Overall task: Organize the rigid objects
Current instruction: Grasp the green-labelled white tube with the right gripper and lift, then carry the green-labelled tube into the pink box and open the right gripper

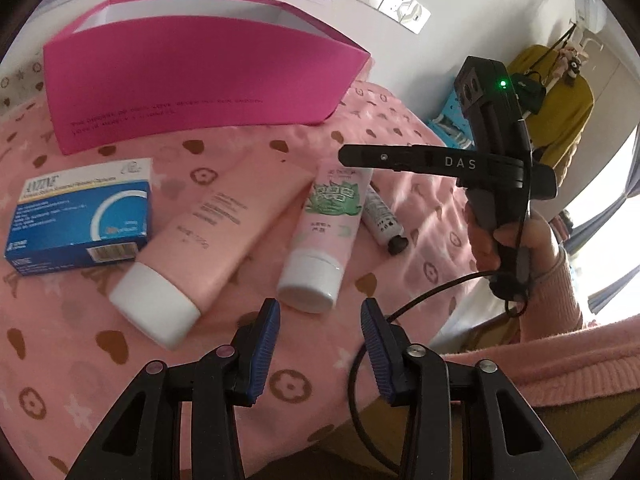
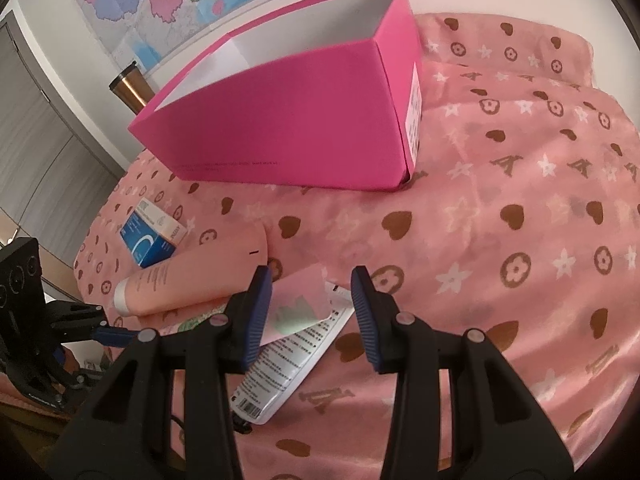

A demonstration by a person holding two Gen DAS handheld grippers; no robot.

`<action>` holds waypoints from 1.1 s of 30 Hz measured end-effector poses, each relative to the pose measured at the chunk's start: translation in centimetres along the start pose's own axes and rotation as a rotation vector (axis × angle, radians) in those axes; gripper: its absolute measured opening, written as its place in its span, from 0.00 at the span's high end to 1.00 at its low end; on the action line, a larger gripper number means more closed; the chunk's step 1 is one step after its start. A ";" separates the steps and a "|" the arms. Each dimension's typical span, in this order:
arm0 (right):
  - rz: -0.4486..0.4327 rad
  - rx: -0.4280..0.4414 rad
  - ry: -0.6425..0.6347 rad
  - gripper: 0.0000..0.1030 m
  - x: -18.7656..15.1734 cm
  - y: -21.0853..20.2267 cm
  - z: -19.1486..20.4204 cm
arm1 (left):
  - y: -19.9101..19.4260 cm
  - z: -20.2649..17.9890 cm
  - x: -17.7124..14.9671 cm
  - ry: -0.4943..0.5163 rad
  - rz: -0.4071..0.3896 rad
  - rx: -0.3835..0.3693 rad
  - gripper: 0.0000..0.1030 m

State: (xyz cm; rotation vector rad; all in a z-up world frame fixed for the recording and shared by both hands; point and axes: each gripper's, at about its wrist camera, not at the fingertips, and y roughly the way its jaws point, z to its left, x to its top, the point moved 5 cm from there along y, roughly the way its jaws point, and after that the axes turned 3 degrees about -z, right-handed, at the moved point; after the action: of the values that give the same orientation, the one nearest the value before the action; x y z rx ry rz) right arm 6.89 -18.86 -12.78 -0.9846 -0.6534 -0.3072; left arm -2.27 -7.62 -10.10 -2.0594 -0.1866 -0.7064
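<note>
Tubes lie lower centre on the pink cloth: green-label tube (image 1: 324, 232), big pink tube (image 1: 200, 236), small white tube (image 2: 296, 356); magenta box (image 1: 192, 76) waits at top, open; left gripper (image 1: 320, 320) wide, empty; right gripper (image 2: 312, 292) wide too, above the white tube; best to straddle it squarely before closing.
</note>
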 end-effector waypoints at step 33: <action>-0.184 0.024 0.011 0.64 3.3 -5.7 0.9 | -3.2 0.0 8.1 0.062 -0.210 0.086 0.65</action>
State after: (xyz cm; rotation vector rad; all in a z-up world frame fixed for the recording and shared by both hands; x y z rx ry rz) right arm 6.16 -20.94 -6.49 -0.9006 -0.7372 -0.4654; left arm 3.10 -6.92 -3.30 -1.9512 -0.3947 -0.8740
